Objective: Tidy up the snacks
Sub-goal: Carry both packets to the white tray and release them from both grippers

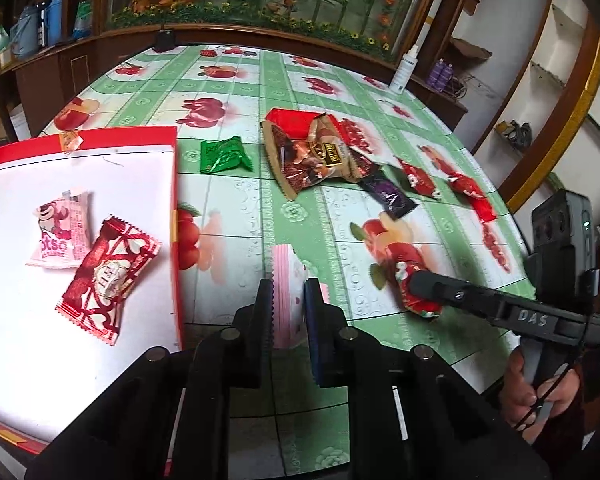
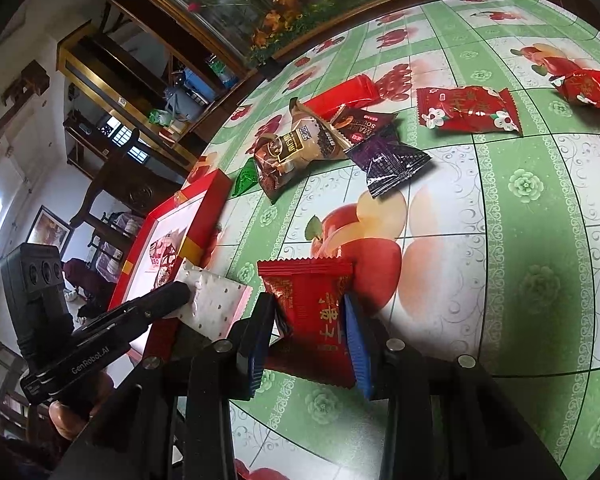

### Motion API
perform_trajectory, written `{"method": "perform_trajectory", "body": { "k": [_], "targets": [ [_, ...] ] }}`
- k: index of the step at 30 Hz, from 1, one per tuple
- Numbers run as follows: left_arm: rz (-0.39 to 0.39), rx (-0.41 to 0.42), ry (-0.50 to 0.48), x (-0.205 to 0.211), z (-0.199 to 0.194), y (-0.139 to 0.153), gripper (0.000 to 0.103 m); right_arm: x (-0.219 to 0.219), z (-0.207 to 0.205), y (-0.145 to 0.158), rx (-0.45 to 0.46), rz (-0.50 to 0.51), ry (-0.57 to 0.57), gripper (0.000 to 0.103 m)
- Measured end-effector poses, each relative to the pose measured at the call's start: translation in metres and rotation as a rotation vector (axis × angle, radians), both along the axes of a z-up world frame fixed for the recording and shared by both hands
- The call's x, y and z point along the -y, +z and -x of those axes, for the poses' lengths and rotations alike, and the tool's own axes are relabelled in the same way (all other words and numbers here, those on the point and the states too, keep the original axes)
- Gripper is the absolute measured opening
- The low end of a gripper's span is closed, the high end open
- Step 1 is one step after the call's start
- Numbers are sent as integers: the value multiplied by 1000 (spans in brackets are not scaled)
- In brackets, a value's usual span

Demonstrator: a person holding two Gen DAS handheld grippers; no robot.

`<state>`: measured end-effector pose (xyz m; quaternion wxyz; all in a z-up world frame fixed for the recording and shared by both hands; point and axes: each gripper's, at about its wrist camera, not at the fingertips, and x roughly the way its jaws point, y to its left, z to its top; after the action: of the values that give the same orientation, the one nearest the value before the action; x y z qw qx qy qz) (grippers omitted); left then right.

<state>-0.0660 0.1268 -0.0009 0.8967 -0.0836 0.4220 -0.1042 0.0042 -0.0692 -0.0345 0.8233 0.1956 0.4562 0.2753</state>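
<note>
My left gripper (image 1: 288, 292) is shut on a pink-and-white snack packet (image 1: 286, 300), just right of the red-rimmed box (image 1: 100, 136); the packet also shows in the right wrist view (image 2: 216, 304). The box holds a pink bear packet (image 1: 60, 232) and a red-and-white candy (image 1: 108, 272). My right gripper (image 2: 310, 312) is shut on a red snack packet (image 2: 316, 316), also seen in the left wrist view (image 1: 416, 288). Loose on the table lie a green packet (image 1: 224, 154), a brown packet (image 1: 312, 156), a purple packet (image 2: 388, 160) and red packets (image 2: 468, 110).
The round table (image 1: 240, 216) has a green fruit-print cloth. A white spray bottle (image 1: 404, 68) stands at its far right edge. A dark clamp (image 1: 165, 40) sits at the far edge. Wooden cabinets and shelves surround the table.
</note>
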Motion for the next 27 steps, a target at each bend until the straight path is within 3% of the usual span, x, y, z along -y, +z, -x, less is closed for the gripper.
{"method": "perform_trajectory", "body": {
  "k": [7, 27],
  "targets": [
    [9, 8, -1, -1, 1, 4, 11, -5, 8, 11, 77, 12, 12, 36],
    [2, 127, 26, -20, 24, 44, 11, -31, 8, 25, 106, 43, 44, 36]
  ]
}}
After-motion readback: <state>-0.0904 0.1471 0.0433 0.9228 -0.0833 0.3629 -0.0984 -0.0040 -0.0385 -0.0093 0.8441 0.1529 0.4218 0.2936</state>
